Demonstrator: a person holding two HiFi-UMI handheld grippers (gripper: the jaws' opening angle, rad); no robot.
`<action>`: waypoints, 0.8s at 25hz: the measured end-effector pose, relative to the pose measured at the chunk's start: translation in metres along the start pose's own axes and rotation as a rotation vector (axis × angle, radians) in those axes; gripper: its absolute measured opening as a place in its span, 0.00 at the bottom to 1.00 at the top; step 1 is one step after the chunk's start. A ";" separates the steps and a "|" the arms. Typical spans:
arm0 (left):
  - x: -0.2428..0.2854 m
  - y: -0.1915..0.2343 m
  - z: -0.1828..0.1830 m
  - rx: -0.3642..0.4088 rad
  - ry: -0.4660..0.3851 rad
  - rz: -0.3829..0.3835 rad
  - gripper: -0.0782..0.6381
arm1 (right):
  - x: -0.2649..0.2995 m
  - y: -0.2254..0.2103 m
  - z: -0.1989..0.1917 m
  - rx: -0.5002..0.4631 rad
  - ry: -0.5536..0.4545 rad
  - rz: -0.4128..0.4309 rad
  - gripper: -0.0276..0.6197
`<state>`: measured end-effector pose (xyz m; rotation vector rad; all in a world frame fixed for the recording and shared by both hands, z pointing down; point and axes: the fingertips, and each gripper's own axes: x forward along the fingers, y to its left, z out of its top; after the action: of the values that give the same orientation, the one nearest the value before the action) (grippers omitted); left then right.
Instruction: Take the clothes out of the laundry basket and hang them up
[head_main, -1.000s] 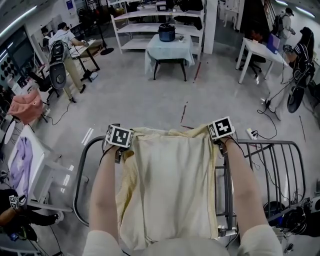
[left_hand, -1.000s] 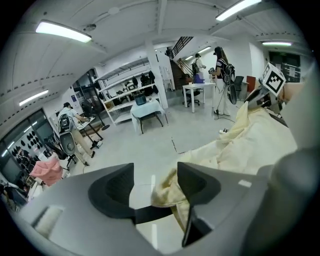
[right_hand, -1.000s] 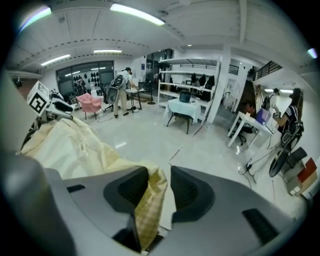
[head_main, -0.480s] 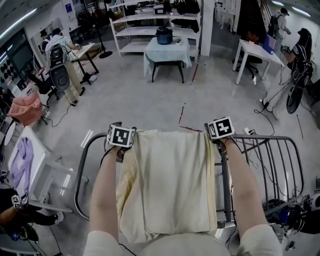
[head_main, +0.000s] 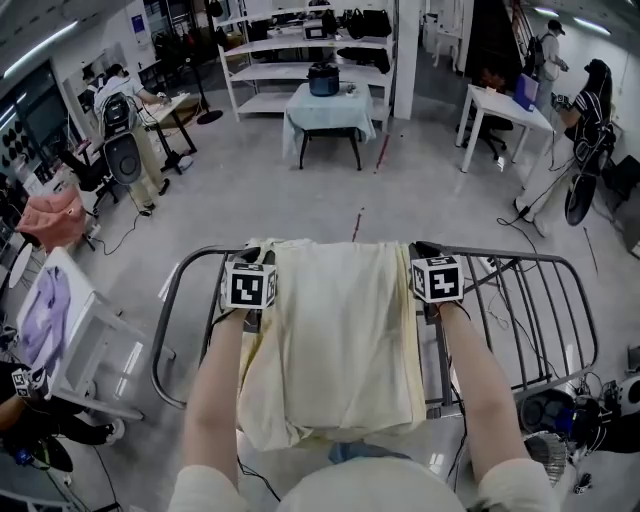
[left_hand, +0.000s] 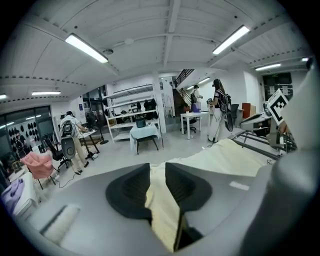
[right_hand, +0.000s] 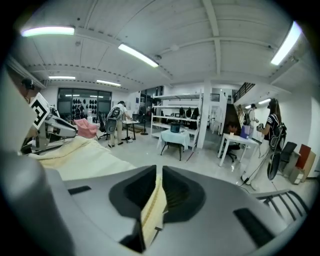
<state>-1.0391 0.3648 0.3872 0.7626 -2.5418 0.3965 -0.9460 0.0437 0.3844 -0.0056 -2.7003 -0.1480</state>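
A cream garment (head_main: 335, 330) hangs spread between my two grippers, draped over the grey metal drying rack (head_main: 520, 300). My left gripper (head_main: 252, 250) pinches its top left corner. In the left gripper view the cream cloth (left_hand: 161, 210) is pressed between the dark pads (left_hand: 187, 187) of that gripper (left_hand: 157, 182). My right gripper (head_main: 425, 250) holds the top right corner, and the right gripper view shows a hem of the cream cloth (right_hand: 152, 210) clamped in that gripper (right_hand: 159, 187). Both sets of jaws have just been closing on the cloth. No laundry basket is visible.
A white table (head_main: 70, 370) with a purple cloth stands at the left, with a pink item (head_main: 50, 215) behind it. Farther off are a cloth-covered table (head_main: 322, 105), white shelving (head_main: 310, 50), a white desk (head_main: 500, 105) and people (head_main: 590, 110). Cables lie on the floor.
Both grippers have risen and carried the garment's top edge forward, over the rack's far rail. The hands stand slightly closer together, and more of the rack shows.
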 end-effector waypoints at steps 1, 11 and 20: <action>-0.011 -0.006 0.000 0.000 -0.013 0.003 0.24 | -0.014 0.004 -0.001 -0.006 -0.016 -0.003 0.10; -0.129 -0.073 -0.008 -0.013 -0.122 -0.028 0.13 | -0.155 0.047 -0.003 -0.058 -0.177 -0.006 0.05; -0.235 -0.119 -0.047 -0.072 -0.201 -0.067 0.13 | -0.262 0.095 -0.030 -0.060 -0.246 0.001 0.05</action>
<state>-0.7797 0.3920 0.3272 0.8985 -2.6906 0.2143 -0.6938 0.1401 0.3106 -0.0467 -2.9402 -0.2419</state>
